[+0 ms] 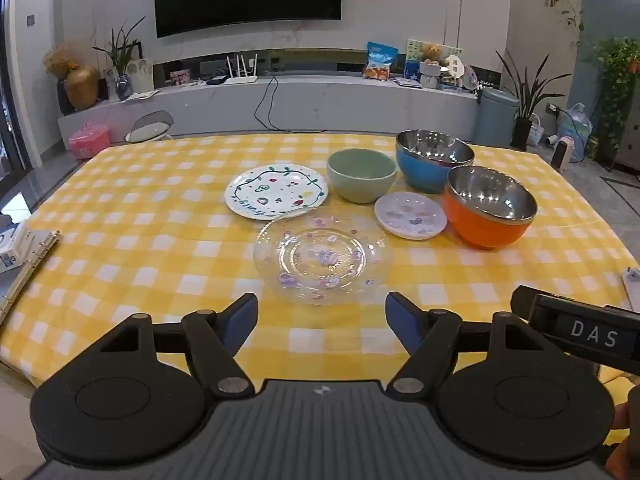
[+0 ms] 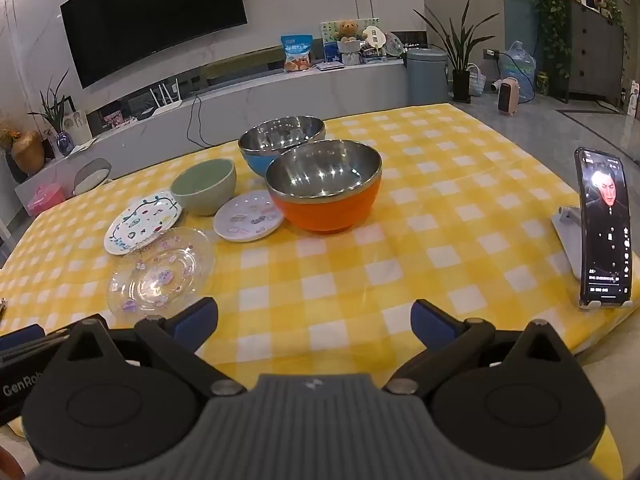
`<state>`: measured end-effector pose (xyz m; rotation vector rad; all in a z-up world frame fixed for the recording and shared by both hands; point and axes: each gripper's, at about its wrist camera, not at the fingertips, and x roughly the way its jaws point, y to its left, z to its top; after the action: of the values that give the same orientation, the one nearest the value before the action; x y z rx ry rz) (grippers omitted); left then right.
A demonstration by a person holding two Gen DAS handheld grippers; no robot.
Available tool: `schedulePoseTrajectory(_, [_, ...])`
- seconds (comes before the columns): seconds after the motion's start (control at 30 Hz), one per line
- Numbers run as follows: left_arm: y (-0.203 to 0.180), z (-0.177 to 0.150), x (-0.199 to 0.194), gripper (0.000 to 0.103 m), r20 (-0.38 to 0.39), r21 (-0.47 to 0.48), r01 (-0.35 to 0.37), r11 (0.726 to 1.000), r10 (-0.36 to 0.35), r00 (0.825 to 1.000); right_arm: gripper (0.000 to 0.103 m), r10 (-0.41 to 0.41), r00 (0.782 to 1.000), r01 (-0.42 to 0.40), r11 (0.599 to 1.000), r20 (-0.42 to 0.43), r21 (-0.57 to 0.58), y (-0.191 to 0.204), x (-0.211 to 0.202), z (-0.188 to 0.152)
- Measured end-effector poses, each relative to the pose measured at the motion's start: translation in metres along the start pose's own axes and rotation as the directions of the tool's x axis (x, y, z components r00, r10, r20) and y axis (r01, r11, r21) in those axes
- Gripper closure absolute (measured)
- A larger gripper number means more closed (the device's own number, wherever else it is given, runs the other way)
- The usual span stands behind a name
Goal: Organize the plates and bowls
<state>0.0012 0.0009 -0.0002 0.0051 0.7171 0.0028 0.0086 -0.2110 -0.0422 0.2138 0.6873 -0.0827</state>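
Bench (image 1: 120,216) under a yellow-and-white checked cloth. Six pieces of crockery clustered toward the middle, none stacked.

Left tongs (image 1: 322,312) spread wide, nothing between them, hovering at the near edge of the bench just short of the clear glass plate (image 1: 322,256) with purple flower prints. Right tongs (image 2: 314,318) likewise spread wide and empty, over bare cloth, with the glass plate off to their left.

Behind the glass plate: white plate with a green vine ring (image 1: 276,192), its near rim touching or just overlapping the glass one. To its right, pale green bowl (image 1: 362,176), upright. In front of that bowl, small white saucer with pastel prints (image 1: 410,215), close against the orange bowl (image 1: 490,210), steel-lined. Blue bowl (image 1: 432,160), also steel-lined, sits behind the orange one, rims touching or nearly so.

Phone (image 2: 606,236) propped upright on a stand at the bench's right edge, screen lit. Ring binder (image 1: 28,272) on the left edge.
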Motion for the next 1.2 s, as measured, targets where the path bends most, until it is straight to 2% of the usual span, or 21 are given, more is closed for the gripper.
schedulePoseTrajectory(0.07, [0.001,0.001,0.002,0.021,-0.006,-0.010,0.002,1.000,-0.002,1.000,0.003,0.000,1.000,0.000,1.000,0.006,-0.007,0.001,0.000,0.000])
schedulePoseTrajectory(0.1, [-0.010,0.005,0.005,0.021,-0.015,0.019,-0.014,1.000,0.014,1.000,0.003,0.001,1.000,-0.001,1.000,0.009,-0.012,0.001,-0.001,0.000])
schedulePoseTrajectory(0.17, [-0.019,0.008,0.008,0.025,-0.018,0.015,-0.008,1.000,0.008,1.000,0.003,0.005,1.000,-0.005,1.000,0.019,-0.022,0.003,-0.003,0.000])
schedulePoseTrajectory(0.3, [-0.009,0.002,-0.003,0.028,0.020,-0.005,0.063,0.998,-0.062,0.998,0.003,0.008,0.999,-0.007,0.999,0.036,-0.040,0.005,-0.005,0.000])
schedulePoseTrajectory(0.53, [0.001,-0.003,-0.006,0.029,0.023,-0.021,0.067,0.998,-0.067,0.998,0.003,0.012,0.997,-0.007,0.998,0.077,-0.060,0.008,-0.009,-0.002])
schedulePoseTrajectory(1.2, [0.006,-0.003,-0.002,0.029,0.005,-0.040,0.061,0.997,-0.060,0.998,0.003,0.015,0.999,-0.015,1.000,0.029,-0.023,0.004,-0.004,-0.003])
